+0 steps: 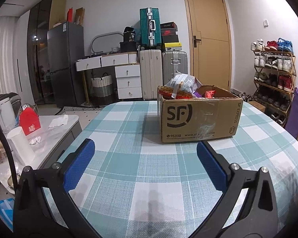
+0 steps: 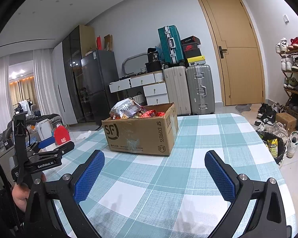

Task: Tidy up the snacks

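A brown SF Express cardboard box (image 1: 198, 119) stands on the table with the teal and white checked cloth (image 1: 129, 158). It is heaped with snack packets; a grey and white bag (image 1: 181, 83) sticks out on top. The box (image 2: 141, 132) and the bag (image 2: 127, 108) also show in the right wrist view. My left gripper (image 1: 146, 146) is open and empty, low over the cloth, short of the box. My right gripper (image 2: 155, 158) is open and empty, also short of the box. The left gripper (image 2: 43, 148) shows at the left of the right wrist view.
A low marble side table (image 1: 55, 130) at the left carries a red carton (image 1: 29, 121), a white cup (image 1: 20, 144) and a kettle. Behind are a fridge (image 1: 65, 63), white drawers, suitcases (image 1: 151, 75) and a door. A shoe rack (image 1: 274, 75) and a bin (image 2: 274, 146) stand at the right.
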`<move>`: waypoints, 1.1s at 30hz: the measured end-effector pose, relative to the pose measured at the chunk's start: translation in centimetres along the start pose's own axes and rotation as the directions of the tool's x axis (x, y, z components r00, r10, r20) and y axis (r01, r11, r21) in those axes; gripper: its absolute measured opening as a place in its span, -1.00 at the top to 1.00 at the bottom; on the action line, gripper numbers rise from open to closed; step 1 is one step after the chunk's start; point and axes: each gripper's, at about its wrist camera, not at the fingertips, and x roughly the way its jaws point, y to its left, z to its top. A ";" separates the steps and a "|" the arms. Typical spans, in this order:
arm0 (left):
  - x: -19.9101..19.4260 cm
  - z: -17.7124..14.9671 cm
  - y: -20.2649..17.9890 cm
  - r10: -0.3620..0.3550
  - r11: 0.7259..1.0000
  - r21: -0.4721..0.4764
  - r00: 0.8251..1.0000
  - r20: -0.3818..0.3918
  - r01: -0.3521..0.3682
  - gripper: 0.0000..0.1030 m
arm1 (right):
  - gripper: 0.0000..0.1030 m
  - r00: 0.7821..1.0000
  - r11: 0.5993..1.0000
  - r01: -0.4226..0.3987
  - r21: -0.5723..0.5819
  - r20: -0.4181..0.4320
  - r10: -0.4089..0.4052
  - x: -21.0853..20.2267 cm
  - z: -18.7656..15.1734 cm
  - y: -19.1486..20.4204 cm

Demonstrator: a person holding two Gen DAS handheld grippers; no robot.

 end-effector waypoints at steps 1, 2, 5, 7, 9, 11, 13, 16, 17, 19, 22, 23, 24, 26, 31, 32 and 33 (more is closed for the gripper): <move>0.0 0.0 0.1 0.000 1.000 0.000 1.000 0.001 0.000 -0.99 | -0.99 1.000 1.000 0.000 0.000 0.000 0.000 0.0 0.0 0.0; 0.0 0.1 0.0 0.004 1.000 0.005 1.000 0.000 -0.004 -0.99 | -0.99 1.000 1.000 -0.001 0.001 0.001 0.001 0.0 0.0 0.0; -0.1 0.2 -0.2 0.007 1.000 0.024 1.000 0.007 -0.007 -0.99 | -0.99 1.000 1.000 0.000 0.001 -0.001 0.000 0.0 0.0 0.0; -0.1 0.2 -0.3 0.008 0.999 0.035 1.000 0.015 -0.009 -0.99 | -0.99 1.000 1.000 -0.003 0.003 -0.001 0.003 0.0 0.0 0.0; -0.1 0.3 -0.4 0.010 0.999 0.035 1.000 0.019 -0.011 -0.99 | -0.99 1.000 1.000 -0.004 0.008 0.002 0.004 -0.1 -0.1 -0.1; 0.1 0.2 -0.3 0.011 1.000 0.029 1.000 0.016 -0.012 -0.99 | -0.99 1.000 1.000 -0.004 0.014 0.006 0.004 -0.2 -0.1 -0.1; 0.0 0.2 -0.4 0.011 1.000 0.029 1.000 0.015 -0.011 -0.99 | -0.99 1.000 1.000 -0.003 0.018 0.006 0.003 -0.2 -0.1 -0.1; -0.1 0.2 -0.4 0.012 0.999 0.031 1.000 0.017 -0.013 -0.99 | -0.99 1.000 1.000 -0.003 0.017 0.007 0.003 -0.1 0.0 -0.2; -0.1 0.2 -0.4 0.012 0.999 0.031 1.000 0.016 -0.013 -0.99 | -0.99 1.000 1.000 -0.003 0.016 0.006 0.003 -0.1 -0.1 -0.1; 0.0 0.2 -0.3 0.012 0.999 0.030 1.000 0.015 -0.013 -0.99 | -0.99 1.000 1.000 -0.002 0.013 0.005 0.002 -0.1 0.0 -0.1; -0.1 0.2 -0.3 0.011 1.000 0.028 1.000 0.015 -0.012 -0.99 | -0.99 1.000 1.000 -0.001 0.009 0.004 0.001 -0.1 0.0 -0.1; 0.0 0.1 -0.3 0.010 1.000 0.027 1.000 0.016 -0.011 -0.99 | -0.99 1.000 1.000 -0.001 0.008 0.004 0.001 0.0 0.0 -0.1; 0.0 0.2 -0.4 0.012 1.000 0.028 1.000 0.016 -0.012 -0.99 | -0.99 1.000 1.000 0.000 0.009 0.004 0.000 0.0 -0.1 0.0; -0.1 0.2 -0.3 0.012 0.999 0.029 1.000 0.015 -0.012 -0.99 | -0.99 1.000 1.000 0.002 0.009 0.003 -0.002 0.0 -0.1 0.0; 0.0 0.0 -0.5 0.014 0.999 0.041 1.000 0.013 -0.015 -0.99 | -0.99 1.000 1.000 0.001 0.008 0.003 -0.001 0.0 0.0 0.0; 0.1 0.0 -0.5 0.013 0.999 0.042 1.000 0.013 -0.014 -0.99 | -0.99 1.000 1.000 0.001 0.008 0.003 -0.001 -0.1 0.0 0.0; 0.1 -0.1 -0.5 0.011 0.999 0.043 1.000 0.015 -0.012 -0.99 | -0.99 1.000 1.000 0.002 0.007 0.003 -0.002 0.0 -0.1 0.0</move>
